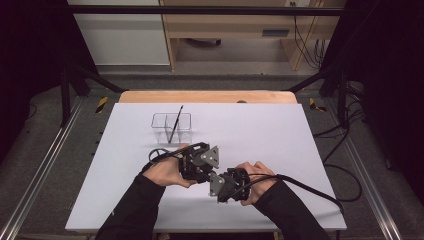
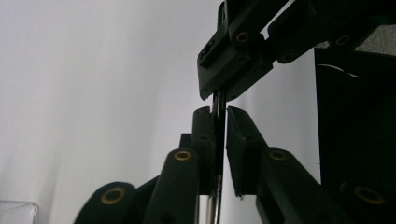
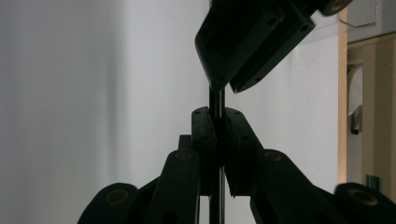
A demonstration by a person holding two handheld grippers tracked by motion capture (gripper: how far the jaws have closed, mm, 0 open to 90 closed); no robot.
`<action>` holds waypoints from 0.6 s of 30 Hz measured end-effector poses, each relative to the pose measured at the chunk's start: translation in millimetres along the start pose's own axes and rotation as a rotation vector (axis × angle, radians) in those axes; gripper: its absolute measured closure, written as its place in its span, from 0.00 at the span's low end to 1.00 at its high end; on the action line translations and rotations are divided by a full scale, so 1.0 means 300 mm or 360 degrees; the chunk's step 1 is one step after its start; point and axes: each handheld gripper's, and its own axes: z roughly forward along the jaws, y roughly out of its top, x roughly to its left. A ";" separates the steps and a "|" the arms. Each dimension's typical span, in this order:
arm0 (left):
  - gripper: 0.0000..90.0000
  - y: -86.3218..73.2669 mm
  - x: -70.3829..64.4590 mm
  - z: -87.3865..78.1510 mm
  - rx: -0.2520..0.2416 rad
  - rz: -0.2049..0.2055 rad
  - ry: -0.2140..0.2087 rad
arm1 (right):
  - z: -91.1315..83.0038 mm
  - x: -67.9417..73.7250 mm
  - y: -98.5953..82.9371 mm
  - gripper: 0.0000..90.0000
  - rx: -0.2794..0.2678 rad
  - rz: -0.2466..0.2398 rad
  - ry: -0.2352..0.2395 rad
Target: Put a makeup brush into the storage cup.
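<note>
Pen (image 3: 216, 100) pinched between two grippers near the table's (image 1: 280, 130) front edge.
Left gripper (image 2: 219, 116) and right gripper (image 3: 217, 116) each clamp the thin black rod, tip to tip along its length.

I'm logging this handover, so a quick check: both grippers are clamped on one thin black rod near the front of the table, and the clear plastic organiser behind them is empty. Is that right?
Not quite: the clear organiser is not empty. In the high view a thin dark pen-like stick leans in it. The rest holds: the left gripper and the right gripper are both shut on one thin black rod, as the gripper views show.
</note>
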 end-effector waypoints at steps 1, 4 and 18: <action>0.87 -0.003 0.001 -0.003 -0.0004 0.0006 0.0007 | 0.003 -0.003 -0.002 0.93 0.0004 -0.0007 -0.0009; 0.82 -0.016 0.002 -0.011 -0.0018 -0.0011 0.0033 | 0.007 -0.006 -0.007 0.93 0.0010 0.0004 -0.0008; 0.58 -0.102 0.018 -0.057 -0.0131 -0.0101 0.0174 | 0.023 -0.017 -0.041 0.93 -0.0001 0.0103 0.0011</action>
